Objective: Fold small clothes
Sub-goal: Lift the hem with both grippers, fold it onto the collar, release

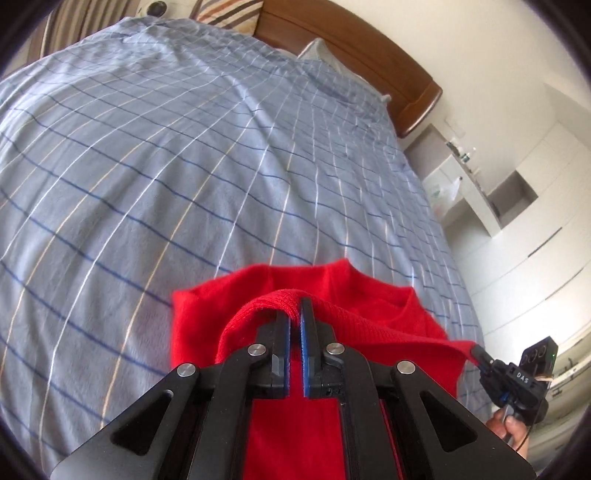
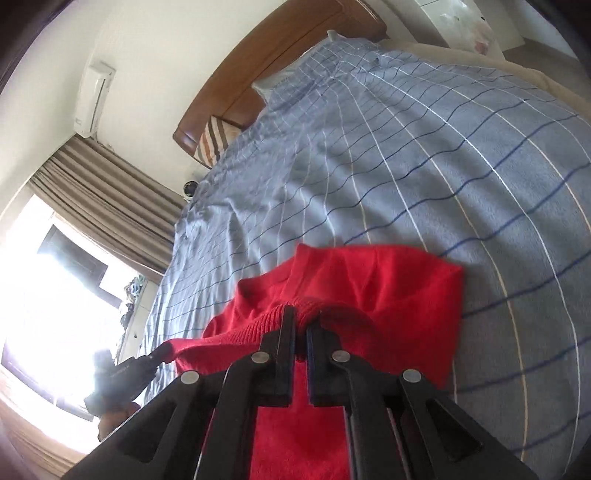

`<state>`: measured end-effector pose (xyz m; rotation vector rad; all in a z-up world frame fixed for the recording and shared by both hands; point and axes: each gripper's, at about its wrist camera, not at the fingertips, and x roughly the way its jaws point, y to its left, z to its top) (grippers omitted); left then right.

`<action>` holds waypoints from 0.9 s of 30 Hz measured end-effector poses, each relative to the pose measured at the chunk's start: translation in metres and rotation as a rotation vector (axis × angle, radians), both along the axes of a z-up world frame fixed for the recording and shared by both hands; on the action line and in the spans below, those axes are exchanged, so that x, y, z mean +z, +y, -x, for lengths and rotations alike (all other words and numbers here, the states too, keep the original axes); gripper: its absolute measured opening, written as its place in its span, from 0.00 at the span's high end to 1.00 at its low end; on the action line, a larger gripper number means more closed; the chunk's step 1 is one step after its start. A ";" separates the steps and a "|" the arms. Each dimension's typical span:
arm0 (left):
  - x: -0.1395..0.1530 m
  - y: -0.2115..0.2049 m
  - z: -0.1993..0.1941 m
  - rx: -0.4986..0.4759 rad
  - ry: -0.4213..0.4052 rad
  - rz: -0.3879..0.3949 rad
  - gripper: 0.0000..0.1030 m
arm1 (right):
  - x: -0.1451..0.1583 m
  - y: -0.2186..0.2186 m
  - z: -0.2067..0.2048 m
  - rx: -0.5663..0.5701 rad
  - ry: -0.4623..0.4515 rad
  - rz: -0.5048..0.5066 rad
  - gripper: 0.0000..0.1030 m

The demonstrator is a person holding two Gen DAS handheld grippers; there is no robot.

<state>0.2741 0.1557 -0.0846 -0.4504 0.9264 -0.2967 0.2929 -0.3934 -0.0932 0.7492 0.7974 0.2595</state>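
Observation:
A small red knit garment point(image 1: 280, 284) lies on the blue checked bed cover point(image 1: 184, 155). My left gripper point(image 1: 294, 306) is shut on its ribbed hem, pinching a fold of the edge and lifting it. My right gripper point(image 2: 300, 318) is shut on the same ribbed hem further along; the garment point(image 2: 369, 280) spreads beyond it. Each gripper shows in the other's view: the right one point(image 1: 480, 354) at the lower right, the left one point(image 2: 159, 354) at the lower left, both gripping the hem stretched between them.
A wooden headboard point(image 1: 369, 55) and pillows point(image 1: 229, 14) are at the far end of the bed. White shelves point(image 1: 480, 192) stand to one side. A bright window with brown curtains point(image 2: 103, 199) is on the other side.

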 end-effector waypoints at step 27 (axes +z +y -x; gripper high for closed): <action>-0.025 -0.111 0.078 -0.062 -0.027 -0.347 0.12 | -0.039 0.044 0.141 0.202 0.013 0.462 0.65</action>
